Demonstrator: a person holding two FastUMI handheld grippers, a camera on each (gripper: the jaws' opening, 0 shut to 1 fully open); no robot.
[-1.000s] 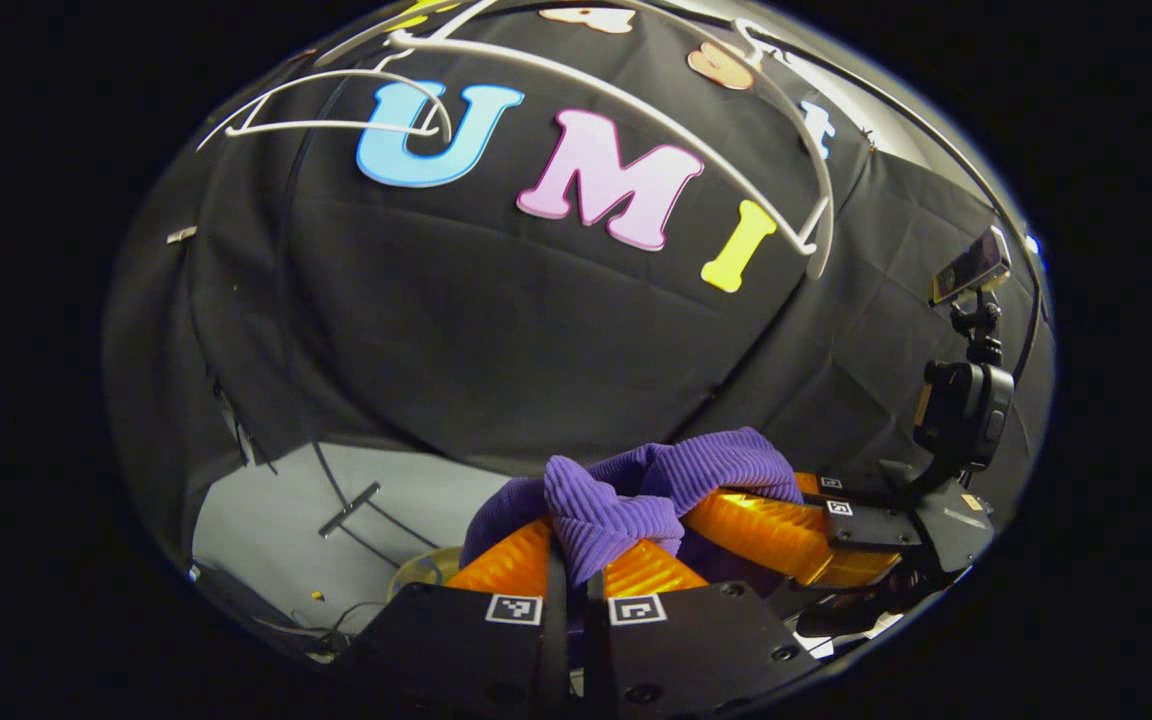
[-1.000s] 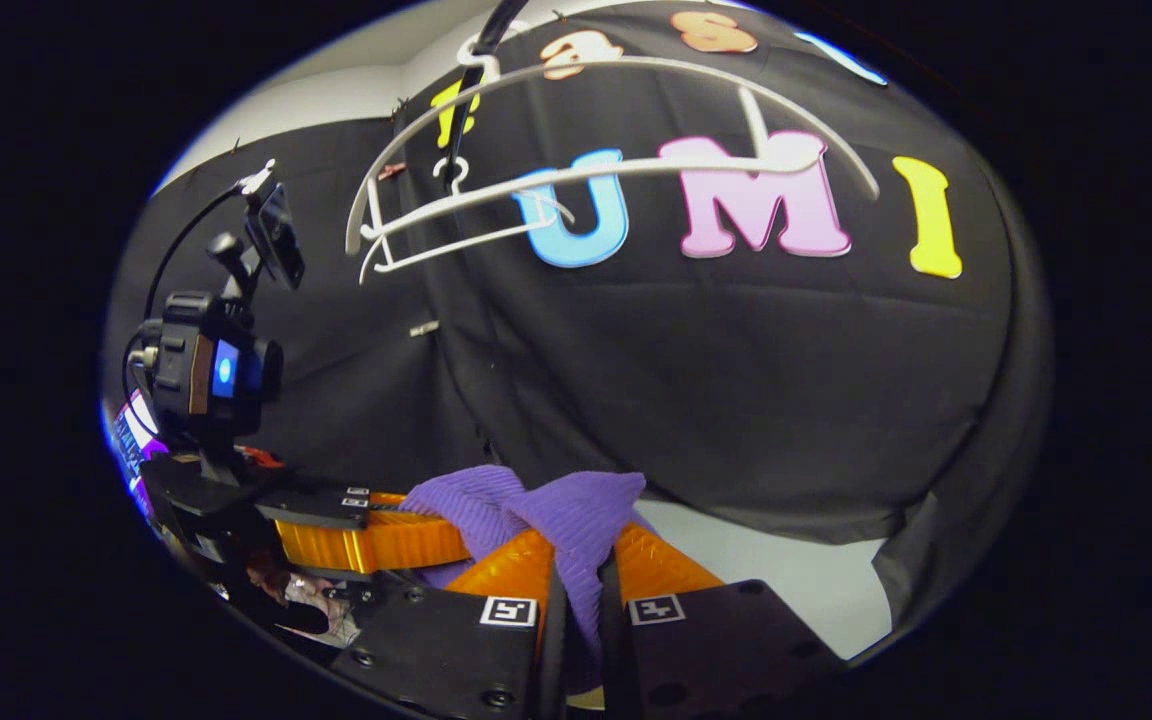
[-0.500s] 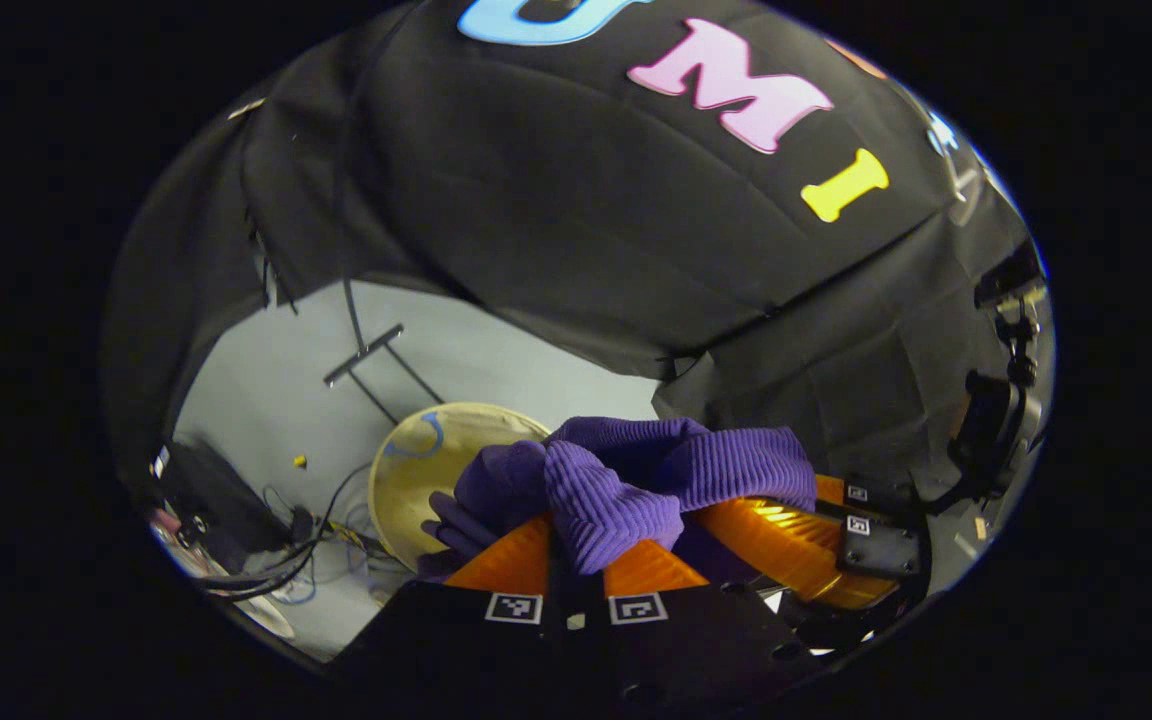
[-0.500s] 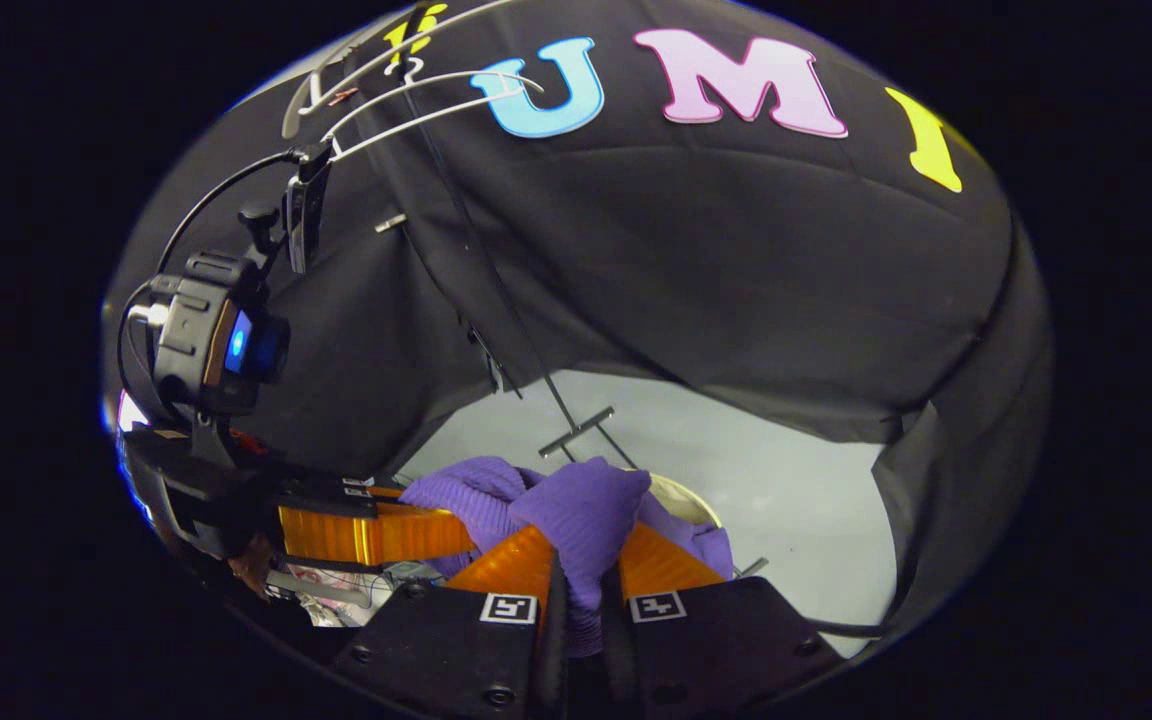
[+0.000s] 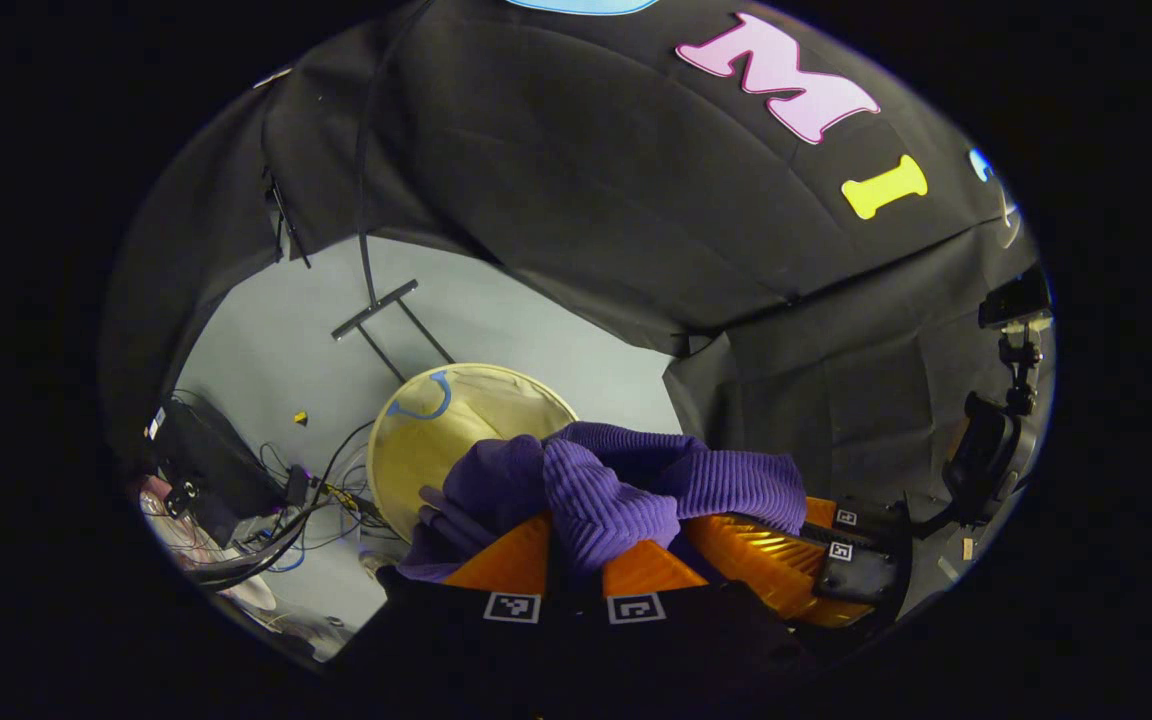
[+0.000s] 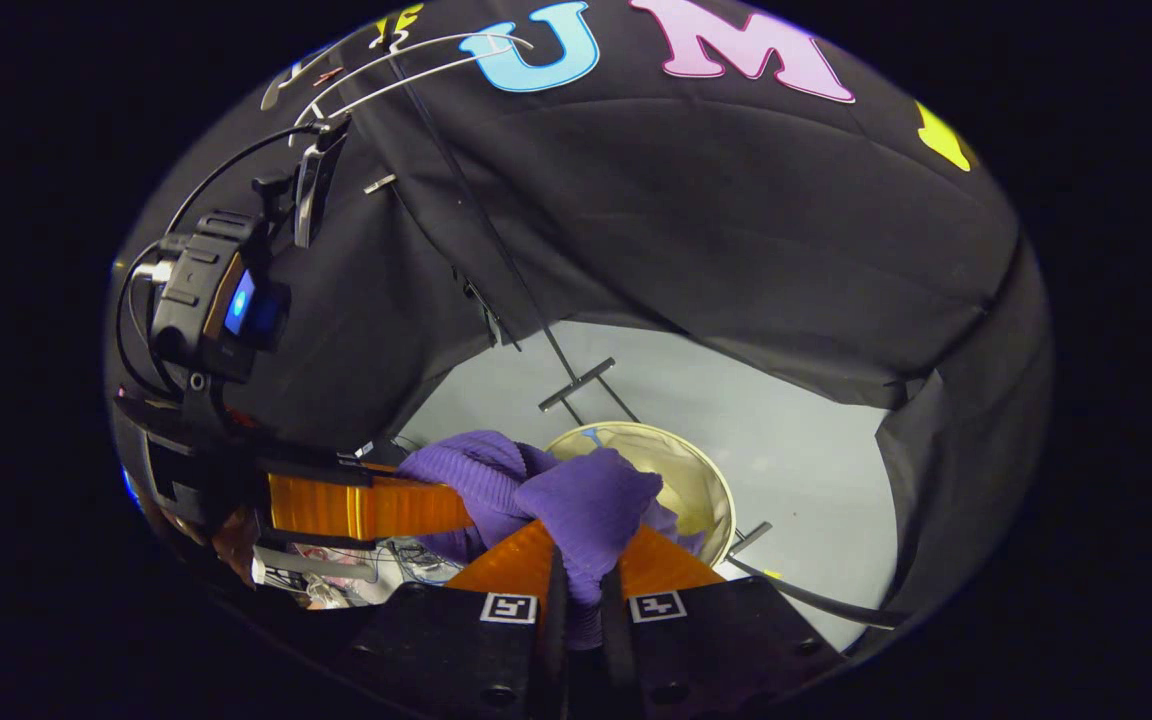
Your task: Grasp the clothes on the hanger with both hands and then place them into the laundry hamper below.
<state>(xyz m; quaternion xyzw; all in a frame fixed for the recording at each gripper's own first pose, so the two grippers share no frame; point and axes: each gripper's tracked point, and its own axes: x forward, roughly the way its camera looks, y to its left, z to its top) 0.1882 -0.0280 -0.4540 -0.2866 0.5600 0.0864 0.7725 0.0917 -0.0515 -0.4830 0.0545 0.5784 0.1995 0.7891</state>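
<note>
A purple ribbed garment (image 5: pixel 626 485) is bunched between my two grippers, held in the air. My left gripper (image 5: pixel 576 545) is shut on one fold of it, its orange fingers (image 5: pixel 511 555) pressing the cloth. My right gripper (image 6: pixel 579 560) is shut on another fold of the purple garment (image 6: pixel 576 500). The right gripper (image 5: pixel 786 550) lies close on the right in the left gripper view, and the left gripper (image 6: pixel 376 505) reaches in from the left in the right gripper view. The round beige laundry hamper (image 5: pixel 456 420) stands open on the floor below the garment; its rim (image 6: pixel 711 475) shows behind the cloth. White hangers (image 6: pixel 396 75) hang high up.
A black stand with a foot bar (image 5: pixel 376 305) rises from the pale floor (image 5: pixel 266 340) behind the hamper. Cables and a black box (image 5: pixel 216 465) lie on the floor at the left. A cable (image 6: pixel 806 595) runs along the floor right of the hamper.
Both grippers have come down with the purple garment, off the hangers. The hangers have slid up and out of the left view, and the hamper has come into sight below.
</note>
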